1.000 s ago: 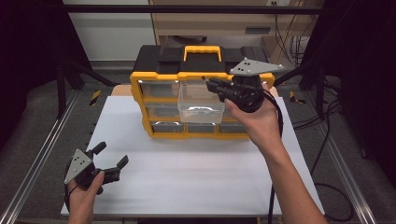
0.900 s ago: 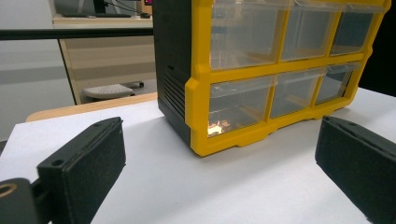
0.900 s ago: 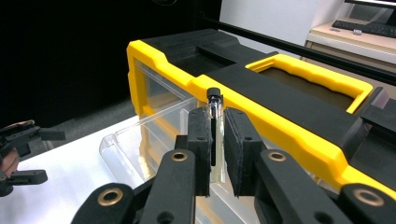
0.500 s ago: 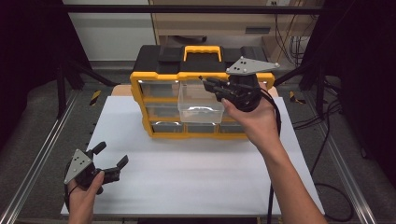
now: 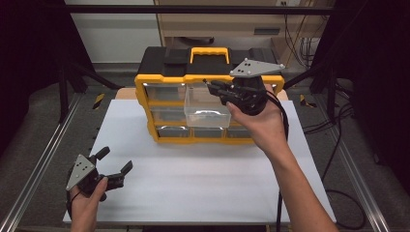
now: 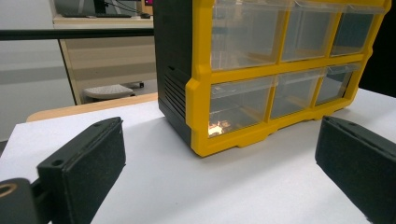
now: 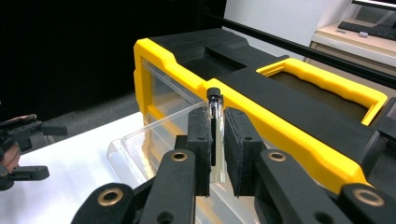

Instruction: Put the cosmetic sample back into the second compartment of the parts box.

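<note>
A yellow and black drawer organizer (image 5: 164,82) stands at the back of the white board. Its clear middle drawer (image 5: 203,115) in the top row is pulled out toward me. My right gripper (image 5: 212,88) hovers just over that drawer, shut on a small clear vial with a black cap (image 7: 215,107), held upright between the pads above the drawer (image 7: 140,154). The organizer's top and yellow handle (image 7: 322,84) lie just behind it. My left gripper (image 5: 115,159) rests low at the board's near left, open with nothing between its jaws, facing the organizer's left corner (image 6: 201,93).
The white board (image 5: 203,193) covers the table, with bare room in front of the organizer. Metal rails (image 5: 34,179) run along both sides. Cables (image 5: 333,159) trail off the right edge. A wooden bench (image 6: 93,70) stands behind.
</note>
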{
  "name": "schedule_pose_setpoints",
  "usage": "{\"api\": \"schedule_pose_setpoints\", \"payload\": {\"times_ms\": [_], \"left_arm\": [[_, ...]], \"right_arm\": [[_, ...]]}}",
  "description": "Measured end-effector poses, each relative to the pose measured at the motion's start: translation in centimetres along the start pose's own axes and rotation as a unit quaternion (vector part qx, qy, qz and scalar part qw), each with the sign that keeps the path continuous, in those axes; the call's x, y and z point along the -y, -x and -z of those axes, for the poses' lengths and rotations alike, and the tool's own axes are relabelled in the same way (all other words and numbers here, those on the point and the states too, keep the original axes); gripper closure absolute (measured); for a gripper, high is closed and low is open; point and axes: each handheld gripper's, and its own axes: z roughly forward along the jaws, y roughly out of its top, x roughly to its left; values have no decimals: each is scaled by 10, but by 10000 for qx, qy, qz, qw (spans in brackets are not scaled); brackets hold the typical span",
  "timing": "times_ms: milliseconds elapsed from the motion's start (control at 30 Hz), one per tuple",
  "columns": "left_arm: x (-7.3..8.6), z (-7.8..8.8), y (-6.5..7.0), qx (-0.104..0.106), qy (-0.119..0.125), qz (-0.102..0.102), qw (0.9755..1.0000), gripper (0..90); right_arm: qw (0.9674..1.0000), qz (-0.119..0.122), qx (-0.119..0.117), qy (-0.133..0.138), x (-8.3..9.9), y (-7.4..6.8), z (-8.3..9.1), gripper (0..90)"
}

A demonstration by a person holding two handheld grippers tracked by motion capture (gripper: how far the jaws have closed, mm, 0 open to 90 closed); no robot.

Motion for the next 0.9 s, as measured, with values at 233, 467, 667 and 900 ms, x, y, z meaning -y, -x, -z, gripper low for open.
{"api": "schedule_pose_setpoints", "payload": {"times_ms": [233, 467, 667, 900], "left_arm": [[0, 0, 0, 1, 10, 9, 10000, 17], [0, 0, 0, 3, 11, 7, 10000, 17], [0, 0, 0, 4, 10, 6, 10000, 17], [0, 0, 0, 4, 0, -6, 10000, 17]], "right_arm": [[10000, 37, -1, -22, -1, -2, -1, 810], [9999, 70, 1, -79, -1, -2, -2, 810], [9998, 109, 11, -145, 0, -2, -3, 810], [9996, 140, 41, -236, 1, -2, -3, 810]]}}
